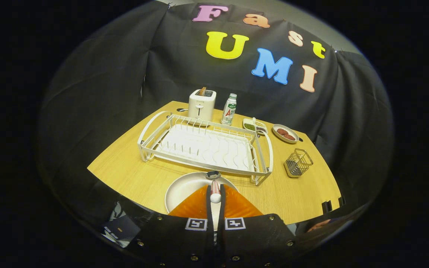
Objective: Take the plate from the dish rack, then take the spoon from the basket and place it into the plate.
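A pale round plate lies on the wooden table just in front of the white dish rack, which holds no dishes. My gripper is over the plate and shut on a spoon. The spoon's handle is pinched between the two fingers. Its dark bowl pokes out past the fingertips, above the plate's far rim. The wire basket stands to the right of the rack, with nothing visible inside it.
Behind the rack stand a white toaster and a plastic bottle. A small divided dish and an oval plate with brown pieces sit at the back right. The table's front edge runs just under my fingers.
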`<state>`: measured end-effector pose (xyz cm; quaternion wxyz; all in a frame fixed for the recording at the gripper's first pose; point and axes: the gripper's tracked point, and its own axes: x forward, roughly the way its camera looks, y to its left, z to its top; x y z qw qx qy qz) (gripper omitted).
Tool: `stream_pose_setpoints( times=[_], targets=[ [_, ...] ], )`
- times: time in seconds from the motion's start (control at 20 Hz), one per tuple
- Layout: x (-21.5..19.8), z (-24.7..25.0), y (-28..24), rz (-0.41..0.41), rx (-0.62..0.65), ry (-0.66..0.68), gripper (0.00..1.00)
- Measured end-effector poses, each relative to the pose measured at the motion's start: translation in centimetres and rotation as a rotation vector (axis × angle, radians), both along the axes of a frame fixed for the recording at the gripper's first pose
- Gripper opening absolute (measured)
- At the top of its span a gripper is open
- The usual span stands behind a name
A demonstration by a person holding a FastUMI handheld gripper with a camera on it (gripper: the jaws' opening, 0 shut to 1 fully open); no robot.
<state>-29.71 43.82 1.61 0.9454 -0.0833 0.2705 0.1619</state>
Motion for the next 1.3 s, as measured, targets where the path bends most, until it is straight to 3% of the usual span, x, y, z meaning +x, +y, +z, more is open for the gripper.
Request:
stream_pose_setpoints(
  times=[0.4,0.7,1.1,1.3],
  targets=[
    [1.7,-3.7,1.4,0.017,0.001,0.069,0.03],
    [1.8,-4.8,0.9,-0.005,0.004,0.098,0.13],
    [2.2,-3.5,0.6,-0.01,0.004,0.069,0.18],
    [2.8,-0.1,0.3,-0.013,0.021,-0.015,0.18]
  ],
)
